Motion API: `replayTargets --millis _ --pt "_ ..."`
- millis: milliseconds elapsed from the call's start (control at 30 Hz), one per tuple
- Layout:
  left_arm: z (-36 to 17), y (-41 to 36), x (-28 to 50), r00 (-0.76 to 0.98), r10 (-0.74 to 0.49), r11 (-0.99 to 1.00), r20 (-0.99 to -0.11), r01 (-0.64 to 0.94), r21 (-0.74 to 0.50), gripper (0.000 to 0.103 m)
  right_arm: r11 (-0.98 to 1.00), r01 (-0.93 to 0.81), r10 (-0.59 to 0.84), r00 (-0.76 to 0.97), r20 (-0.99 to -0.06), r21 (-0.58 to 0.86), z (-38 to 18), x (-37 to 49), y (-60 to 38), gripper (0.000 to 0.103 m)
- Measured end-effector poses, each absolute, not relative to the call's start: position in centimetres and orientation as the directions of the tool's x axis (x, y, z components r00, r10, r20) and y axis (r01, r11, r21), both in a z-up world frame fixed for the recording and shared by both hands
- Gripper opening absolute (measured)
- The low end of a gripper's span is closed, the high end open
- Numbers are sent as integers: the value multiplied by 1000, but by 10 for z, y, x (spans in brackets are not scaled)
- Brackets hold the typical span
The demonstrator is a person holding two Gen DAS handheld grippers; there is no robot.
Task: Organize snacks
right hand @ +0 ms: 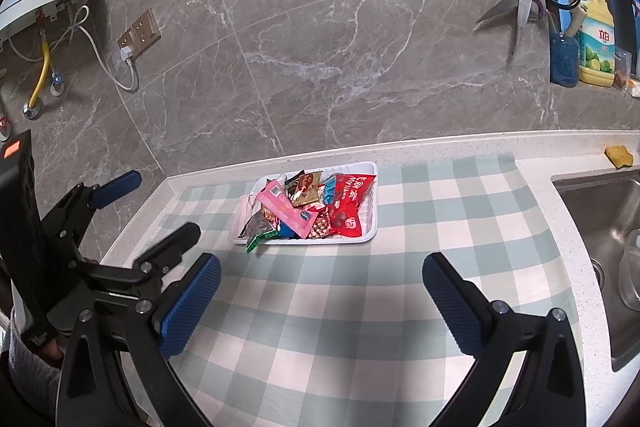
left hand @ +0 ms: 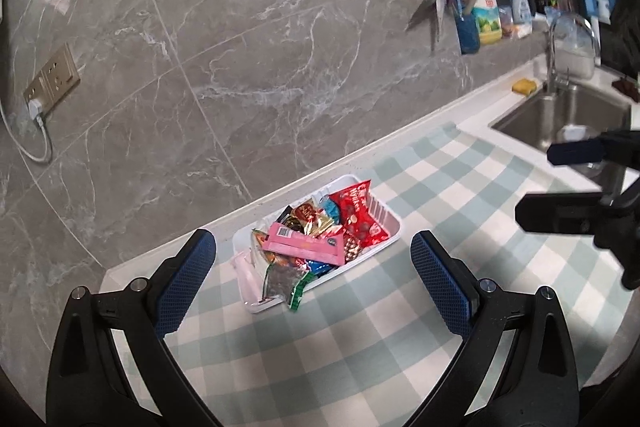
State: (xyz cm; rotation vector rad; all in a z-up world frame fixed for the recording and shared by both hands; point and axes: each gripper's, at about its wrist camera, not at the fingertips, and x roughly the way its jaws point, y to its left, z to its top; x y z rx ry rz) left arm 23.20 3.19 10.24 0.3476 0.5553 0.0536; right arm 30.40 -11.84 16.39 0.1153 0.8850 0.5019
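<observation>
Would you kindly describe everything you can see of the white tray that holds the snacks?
The white tray is a shallow rectangular dish, seemingly thin plastic, with a ribbed floor visible at its right end. It lies flat on the green-and-white checked cloth near the counter's back edge, heaped with snack packets; a green-edged packet overhangs its front left rim. Neither gripper touches it.

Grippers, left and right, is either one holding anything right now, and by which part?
Nothing is held. The left gripper and right gripper are both open and empty above the checked cloth; every snack lies in the white tray.
</observation>
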Motion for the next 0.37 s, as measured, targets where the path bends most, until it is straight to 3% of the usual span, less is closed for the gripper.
replayTargets --millis 133,367 --pt "94 28 232 837 155 929 -526 57 365 99 881 -362 463 527 -713 305 161 301 -120 103" --pt "88 37 238 801 137 951 -583 59 305 99 885 -344 459 525 -716 314 154 301 -127 103"
